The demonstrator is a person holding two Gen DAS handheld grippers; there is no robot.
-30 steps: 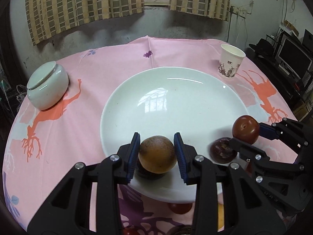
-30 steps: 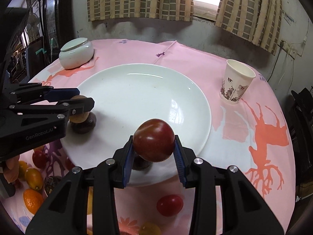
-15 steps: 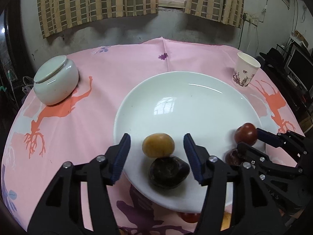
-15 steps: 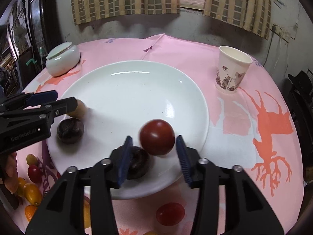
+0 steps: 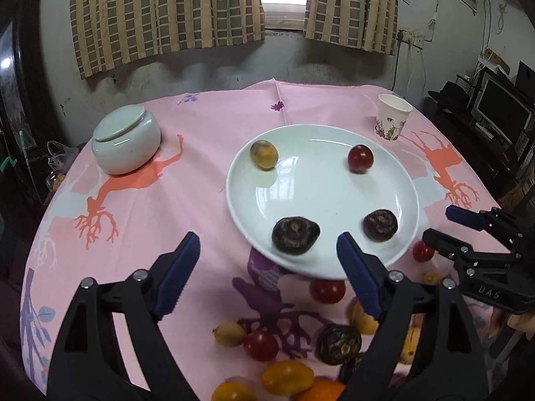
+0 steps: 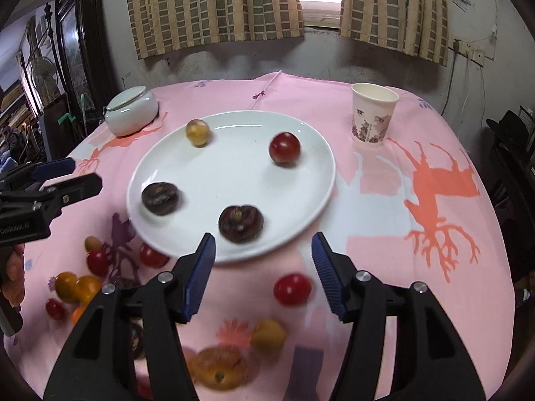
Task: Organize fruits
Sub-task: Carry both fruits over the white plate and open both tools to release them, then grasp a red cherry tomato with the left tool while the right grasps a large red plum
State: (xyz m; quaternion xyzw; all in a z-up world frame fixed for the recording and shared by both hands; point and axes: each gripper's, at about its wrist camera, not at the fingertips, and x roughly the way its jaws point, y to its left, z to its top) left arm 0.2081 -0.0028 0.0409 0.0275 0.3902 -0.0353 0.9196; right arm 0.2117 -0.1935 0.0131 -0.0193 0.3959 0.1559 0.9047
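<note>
The left tongs (image 5: pixel 267 267) hang over the near part of the tabletop (image 5: pixel 200 153) with their jaws opening wide and nothing between the blue pads. Just ahead of them and slightly to their right sits the white plate (image 5: pixel 321 197), carrying four fruits. The nearest is a dark wrinkled fruit (image 5: pixel 295 235), lying just beyond the gap of the left tongs. A second dark fruit (image 5: pixel 380 225) lies past their right finger. At the far side of the plate rest a yellow-brown fruit (image 5: pixel 264 154) and a red fruit (image 5: pixel 360 158), well apart from each other.

The right tongs (image 6: pixel 264 267) are to the right of the left pair, also empty, their jaws opening. From them the plate is ahead and a little left, with the second dark fruit just beyond their left finger. A loose red tomato (image 6: pixel 292 288) lies on the pink cloth in line with their gap, on the near side of the plate.

Below and between the two pairs of tongs a scatter of loose fruits (image 5: pixel 287 354) rests on the cloth: red, yellow, orange and one dark.

Far ahead to the left stands a lidded white jar (image 5: pixel 126 143); far ahead to the right, a paper cup (image 5: pixel 391 122).
</note>
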